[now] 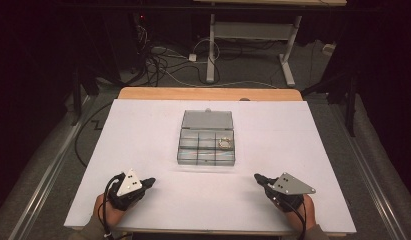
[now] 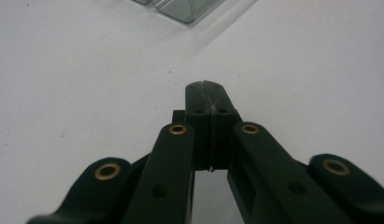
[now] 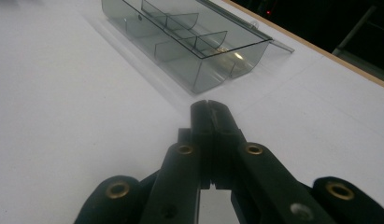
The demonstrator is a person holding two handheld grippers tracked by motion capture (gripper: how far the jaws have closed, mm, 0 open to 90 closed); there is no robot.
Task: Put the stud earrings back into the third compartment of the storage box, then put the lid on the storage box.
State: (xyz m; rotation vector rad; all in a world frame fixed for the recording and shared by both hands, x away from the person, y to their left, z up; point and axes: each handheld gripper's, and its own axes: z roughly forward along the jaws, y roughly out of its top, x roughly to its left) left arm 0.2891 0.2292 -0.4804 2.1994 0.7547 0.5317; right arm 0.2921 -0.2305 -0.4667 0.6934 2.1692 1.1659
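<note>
Clear plastic box [image 1: 207, 144] is seen mid-table, lid open, ring [image 1: 224, 143] in its right compartment. Both claws are held closed, empty: left gripper [image 1: 149, 182] & right gripper [image 1: 258, 178]. Box's right edge is approx. nearer the right one.

The compartment box [image 1: 207, 144] is smoky grey and see-through, with a paler grey open lid [image 1: 208, 120] at its far side. A small ring-shaped piece [image 1: 225, 144] in its right-hand compartment looks pale gold and shiny; in the right gripper view it is just a warm glint [image 3: 223, 50]. The table top [image 1: 143, 150] is plain matt white with no pattern, and a light wooden strip [image 1: 208, 93] runs along its far edge. The left gripper [image 2: 206, 88] and the right gripper [image 3: 209, 106] are black, with brass-coloured rivets at their joints. Each carries a light grey three-cornered plate with small dark dots. Black cables trail from both. The floor beyond is grey.
</note>
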